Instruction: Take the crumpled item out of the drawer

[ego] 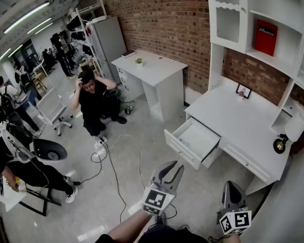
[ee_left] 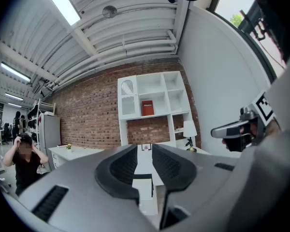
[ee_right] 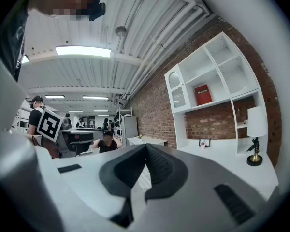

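Observation:
The white drawer (ego: 192,142) of the long white desk (ego: 233,113) is pulled open toward the floor. Its inside looks pale, and I cannot make out a crumpled item in it from here. My left gripper (ego: 171,172) hangs over the floor in front of the drawer, well short of it. Its jaws are shut with only a thin slit between them and nothing held (ee_left: 145,146). My right gripper (ego: 233,189) is lower and to the right, near the desk's front corner. It is shut and empty (ee_right: 146,146).
A person (ego: 93,103) crouches on the floor at the left, with cables (ego: 111,161) trailing toward me. A second small desk (ego: 152,70) stands by the brick wall. On the long desk are a lamp (ego: 280,144) and a photo frame (ego: 243,90). A red book (ego: 265,36) is on the shelf.

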Demonstrator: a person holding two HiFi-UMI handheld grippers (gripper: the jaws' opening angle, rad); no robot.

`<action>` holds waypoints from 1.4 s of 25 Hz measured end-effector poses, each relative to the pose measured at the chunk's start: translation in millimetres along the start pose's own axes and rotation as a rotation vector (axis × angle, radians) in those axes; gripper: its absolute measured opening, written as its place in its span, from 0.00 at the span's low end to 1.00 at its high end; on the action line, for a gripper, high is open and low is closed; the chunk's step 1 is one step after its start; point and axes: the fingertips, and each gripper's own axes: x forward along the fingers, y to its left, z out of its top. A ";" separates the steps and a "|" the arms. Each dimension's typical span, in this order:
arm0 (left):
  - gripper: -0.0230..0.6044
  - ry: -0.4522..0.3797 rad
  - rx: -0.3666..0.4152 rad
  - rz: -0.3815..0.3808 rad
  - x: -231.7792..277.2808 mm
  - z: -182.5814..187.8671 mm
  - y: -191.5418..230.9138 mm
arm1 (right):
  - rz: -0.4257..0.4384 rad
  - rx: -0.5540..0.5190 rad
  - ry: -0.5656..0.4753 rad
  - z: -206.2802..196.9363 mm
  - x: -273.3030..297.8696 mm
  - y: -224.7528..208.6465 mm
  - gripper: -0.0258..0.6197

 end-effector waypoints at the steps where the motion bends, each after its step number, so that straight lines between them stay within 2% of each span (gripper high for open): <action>1: 0.18 -0.007 0.006 -0.001 -1.9 2.0 5.0 | -0.005 -0.001 0.001 2.2 5.6 2.7 0.04; 4: 0.18 -0.031 0.013 0.002 -8.9 6.4 22.4 | -0.018 -0.003 0.001 6.9 20.2 11.4 0.04; 8: 0.18 -0.049 -0.020 0.016 -17.3 10.6 54.4 | -0.034 -0.022 0.007 10.8 40.8 25.4 0.04; 16: 0.19 -0.091 -0.048 0.091 -26.9 2.1 149.3 | -0.090 -0.077 -0.040 29.9 97.0 46.2 0.04; 19: 0.26 -0.086 -0.095 0.107 -33.2 -10.8 188.3 | -0.111 -0.094 -0.051 32.7 117.8 54.8 0.06; 23: 0.34 -0.072 -0.136 0.096 -37.6 -29.8 228.2 | -0.127 -0.103 -0.054 31.7 144.7 70.9 0.11; 29: 0.35 -0.079 -0.166 0.072 -34.8 -32.9 270.6 | -0.145 -0.106 -0.038 33.2 175.1 92.7 0.11; 35: 0.35 -0.058 -0.198 0.045 -19.6 -43.1 281.8 | -0.140 -0.097 -0.020 29.5 198.1 96.1 0.11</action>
